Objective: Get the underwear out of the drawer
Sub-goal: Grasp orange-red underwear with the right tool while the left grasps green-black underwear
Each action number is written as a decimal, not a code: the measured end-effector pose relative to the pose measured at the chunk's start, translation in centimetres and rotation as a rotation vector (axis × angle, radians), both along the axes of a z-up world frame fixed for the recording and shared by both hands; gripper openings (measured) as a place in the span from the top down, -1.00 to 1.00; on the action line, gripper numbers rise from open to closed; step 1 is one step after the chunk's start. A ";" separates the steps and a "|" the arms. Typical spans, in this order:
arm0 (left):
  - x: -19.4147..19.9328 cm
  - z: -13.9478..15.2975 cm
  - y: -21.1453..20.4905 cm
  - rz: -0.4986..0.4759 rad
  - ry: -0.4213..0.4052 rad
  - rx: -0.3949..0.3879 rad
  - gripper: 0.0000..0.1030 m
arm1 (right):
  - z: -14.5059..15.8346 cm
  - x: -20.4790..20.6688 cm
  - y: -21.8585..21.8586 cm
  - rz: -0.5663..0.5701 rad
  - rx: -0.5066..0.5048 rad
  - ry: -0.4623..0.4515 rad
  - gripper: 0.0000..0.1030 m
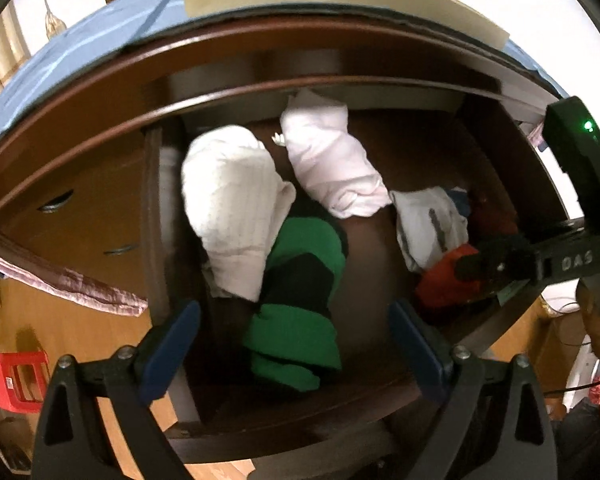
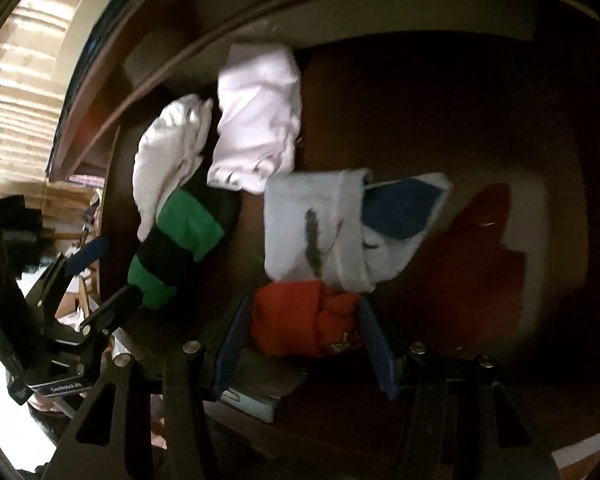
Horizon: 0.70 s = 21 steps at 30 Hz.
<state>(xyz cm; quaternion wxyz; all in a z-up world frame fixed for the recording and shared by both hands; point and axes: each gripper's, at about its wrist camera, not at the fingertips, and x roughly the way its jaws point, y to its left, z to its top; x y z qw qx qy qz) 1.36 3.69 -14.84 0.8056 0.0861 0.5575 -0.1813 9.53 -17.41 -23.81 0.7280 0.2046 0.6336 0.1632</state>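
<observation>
The open dark-brown drawer [image 1: 380, 292] fills both views, with folded clothes lying on its floor. A white ribbed roll [image 1: 228, 204] lies at the left, touching a green-and-black striped roll [image 1: 300, 292] that runs toward the drawer's front. A pale pink folded piece [image 1: 332, 160] sits at the back, and a white piece with a grey mark and a blue patch [image 2: 328, 228] lies just behind an orange-red folded piece of underwear [image 2: 300, 320] near the front right. A dark red piece [image 2: 480, 248] lies further right, in shadow.

The left gripper [image 1: 294, 350] hangs over the striped roll, its blue fingers [image 1: 172, 344] spread wide on either side and not pressing it. The right gripper [image 2: 304, 344] has its fingers [image 2: 374, 344] clenched on the orange-red piece. In the left wrist view its arm bears the letters "DAS" [image 1: 576, 261]. The left gripper's clamp carries small white print [image 2: 66, 388], too blurred to read.
</observation>
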 end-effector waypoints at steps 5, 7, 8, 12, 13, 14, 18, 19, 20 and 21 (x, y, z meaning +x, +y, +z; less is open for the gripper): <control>0.4 0.0 -0.5 0.001 0.025 -0.007 -0.87 | -1.4 0.5 0.8 0.014 -0.008 0.048 -0.13; 0.4 -0.1 -0.8 -0.002 0.029 0.003 -0.87 | -1.6 0.5 0.7 0.012 0.011 0.058 -0.04; 0.4 -0.1 -0.8 -0.002 0.032 0.004 -0.87 | -1.5 0.5 0.6 0.018 0.015 0.053 0.02; 0.6 0.1 -0.6 0.006 0.066 -0.028 -0.86 | -1.1 0.6 -0.2 0.051 0.048 0.053 0.23; 0.7 0.4 -0.5 0.008 0.066 -0.043 -0.85 | -1.1 0.6 -0.7 0.057 0.047 0.053 0.25; 0.6 0.7 -0.5 0.005 0.060 -0.046 -0.84 | -1.2 0.6 -1.1 0.056 0.050 0.054 0.27; 0.4 1.5 -1.1 -0.026 0.037 -0.032 -0.84 | -1.0 0.2 -3.5 0.004 0.051 0.034 0.37; 0.4 1.5 -1.3 -0.033 0.039 -0.034 -0.84 | -0.7 0.2 -4.0 -0.017 0.055 0.019 0.37; 0.5 1.3 -1.5 -0.037 0.046 -0.039 -0.79 | -0.3 0.1 -4.6 -0.036 0.064 0.002 0.37; 0.6 1.0 -1.8 -0.039 0.058 -0.046 -0.67 | 0.0 0.0 -5.1 -0.057 0.075 -0.020 0.37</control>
